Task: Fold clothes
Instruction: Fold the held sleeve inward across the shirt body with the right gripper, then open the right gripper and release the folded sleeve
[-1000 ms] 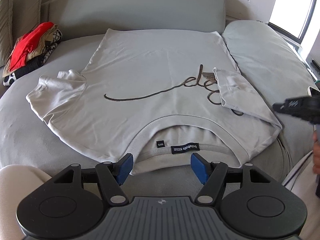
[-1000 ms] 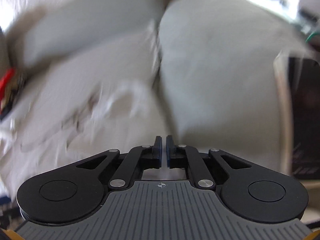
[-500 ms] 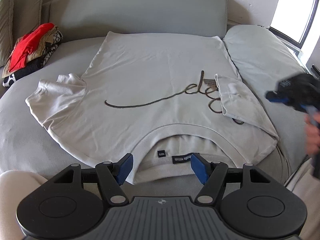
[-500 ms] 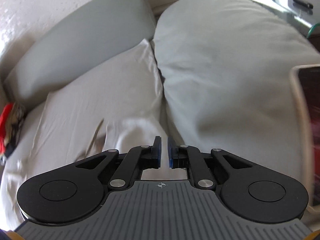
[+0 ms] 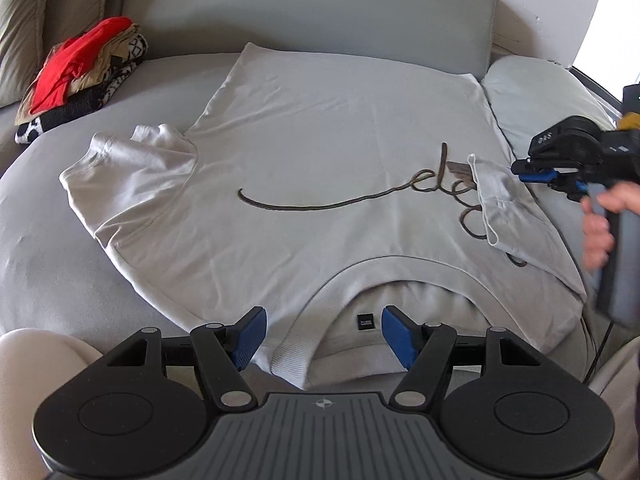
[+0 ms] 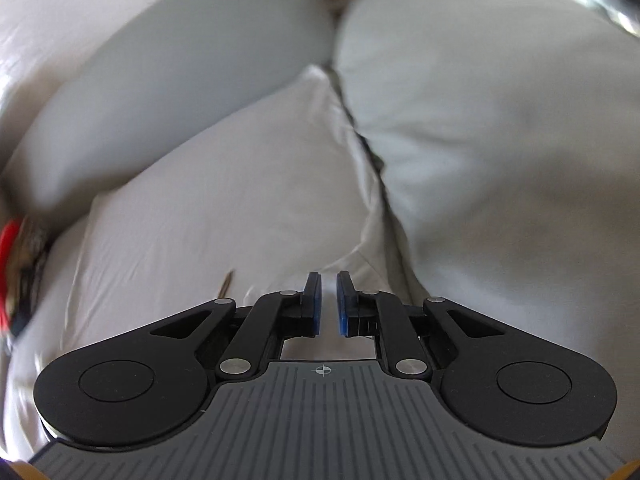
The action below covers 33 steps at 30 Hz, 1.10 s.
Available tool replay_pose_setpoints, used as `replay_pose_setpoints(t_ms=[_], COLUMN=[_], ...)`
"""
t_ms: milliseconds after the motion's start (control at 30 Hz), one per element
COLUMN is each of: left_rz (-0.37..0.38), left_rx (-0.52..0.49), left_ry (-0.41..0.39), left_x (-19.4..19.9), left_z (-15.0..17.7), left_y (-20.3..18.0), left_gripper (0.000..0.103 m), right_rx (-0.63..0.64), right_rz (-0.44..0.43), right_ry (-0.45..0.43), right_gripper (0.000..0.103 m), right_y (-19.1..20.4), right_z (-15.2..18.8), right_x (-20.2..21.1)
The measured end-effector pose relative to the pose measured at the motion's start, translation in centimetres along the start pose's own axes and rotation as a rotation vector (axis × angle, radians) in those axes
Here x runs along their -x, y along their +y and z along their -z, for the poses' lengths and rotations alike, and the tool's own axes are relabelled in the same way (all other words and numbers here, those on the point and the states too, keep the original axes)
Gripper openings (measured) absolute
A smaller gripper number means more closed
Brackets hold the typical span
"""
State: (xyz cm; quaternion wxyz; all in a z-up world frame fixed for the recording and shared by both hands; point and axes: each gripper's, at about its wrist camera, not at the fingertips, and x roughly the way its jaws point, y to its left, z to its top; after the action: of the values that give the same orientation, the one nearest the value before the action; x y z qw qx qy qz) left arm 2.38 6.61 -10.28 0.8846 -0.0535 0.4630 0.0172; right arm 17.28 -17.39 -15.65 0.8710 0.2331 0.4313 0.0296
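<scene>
Jaws on the left gripper [image 5: 322,334] stand wide apart over the collar of the grey t-shirt [image 5: 320,168], which lies flat on the sofa [image 5: 280,4]. Right gripper [image 6: 328,304] jaws have just been opening a little, with nothing between them, above the folded sleeve [image 5: 504,208].

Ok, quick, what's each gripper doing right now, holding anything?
Left gripper: open, empty, above the T-shirt collar.
Right gripper: jaws just opening, narrow gap, nothing between them, over the folded sleeve.
</scene>
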Motion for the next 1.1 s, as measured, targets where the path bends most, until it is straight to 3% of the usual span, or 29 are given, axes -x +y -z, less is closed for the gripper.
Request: replay_pose_setpoints(t_ms=[67, 167, 333, 400, 467, 533, 667, 733, 800, 867, 933, 1100], left_rz=[-0.001, -0.005, -0.001, 0.000, 0.009, 0.013, 0.006, -0.005, -0.017, -0.024, -0.024, -0.008], left_rx=[0.004, 0.015, 0.030, 0.031, 0.033, 0.026, 0.015, 0.024, 0.039, 0.058, 0.074, 0.101], left_ry=[0.001, -0.001, -0.029, -0.037, -0.040, -0.046, -0.060, -0.065, -0.072, -0.078, -0.080, -0.084], left_x=[0.1, 0.3, 1.4, 1.7, 1.9, 2.4, 3.4, 3.8, 4.2, 4.5, 4.7, 4.9], left_z=[0.1, 0.2, 0.3, 0.3, 0.4, 0.6, 1.0, 1.1, 1.2, 1.4, 1.4, 1.6], left_y=[0.2, 0.6, 1.1, 1.1, 1.1, 1.0, 1.3, 1.8, 2.4, 3.1, 3.7, 4.6], left_gripper=[0.065, 0.065, 0.065, 0.065, 0.065, 0.066, 0.066, 0.066, 0.066, 0.066, 0.066, 0.066], right_rx=[-0.040, -0.042, -0.096, -0.065, -0.046, -0.005, 0.129, 0.120, 0.090, 0.080, 0.074, 0.157], right_rz=[-0.038, -0.228, -0.087, 0.032, 0.015, -0.009, -0.193, -0.202, -0.108, 0.020, 0.084, -0.003], right_ry=[0.026, 0.097, -0.063, -0.041, 0.066, 0.059, 0.194, 0.143, 0.029, -0.026, 0.028, 0.132], right_gripper=[0.015, 0.015, 0.016, 0.016, 0.016, 0.016, 0.017, 0.017, 0.017, 0.017, 0.017, 0.020], right_y=[0.0, 1.5, -0.2, -1.1, -1.8, -0.9, 2.2, 2.4, 1.5, 0.8, 0.6, 3.1], right_z=[-0.3, 0.5, 0.4, 0.8, 1.5, 3.3, 7.0, 7.4, 6.1, 5.4, 5.8, 8.0], right_x=[-1.4, -1.2, 3.1, 3.3, 1.8, 2.4, 3.9, 5.6, 6.6, 6.8, 5.8, 6.4])
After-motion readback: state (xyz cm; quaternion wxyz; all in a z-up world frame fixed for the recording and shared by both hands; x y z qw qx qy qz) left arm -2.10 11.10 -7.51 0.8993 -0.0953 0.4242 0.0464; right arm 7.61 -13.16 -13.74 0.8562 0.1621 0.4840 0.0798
